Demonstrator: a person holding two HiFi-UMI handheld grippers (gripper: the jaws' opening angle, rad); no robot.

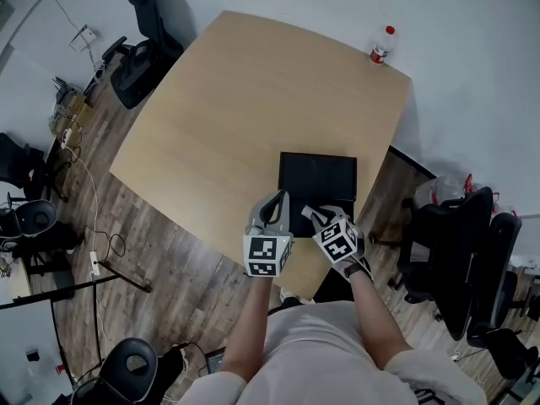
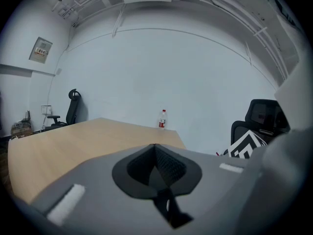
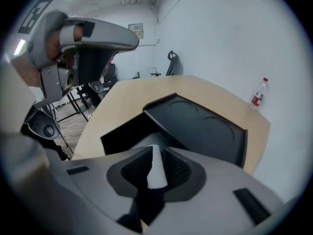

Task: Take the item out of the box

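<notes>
We look down on an office meeting room: a large pale wooden worktop (image 1: 245,99), a black swivel chair (image 1: 143,53) at ten o'clock, more chairs (image 1: 460,260) at four o'clock, plain white walls (image 2: 171,72), a plank floor (image 1: 181,251) and a power strip (image 1: 93,265) with cables at eight o'clock.

A pale wooden worktop (image 1: 245,91) stands on a dark wood-plank floor (image 1: 173,256) beside plain white walls (image 2: 171,72). Black office chairs (image 1: 139,57) sit at 2 sides; cables (image 1: 91,199) trail across the floor.
</notes>
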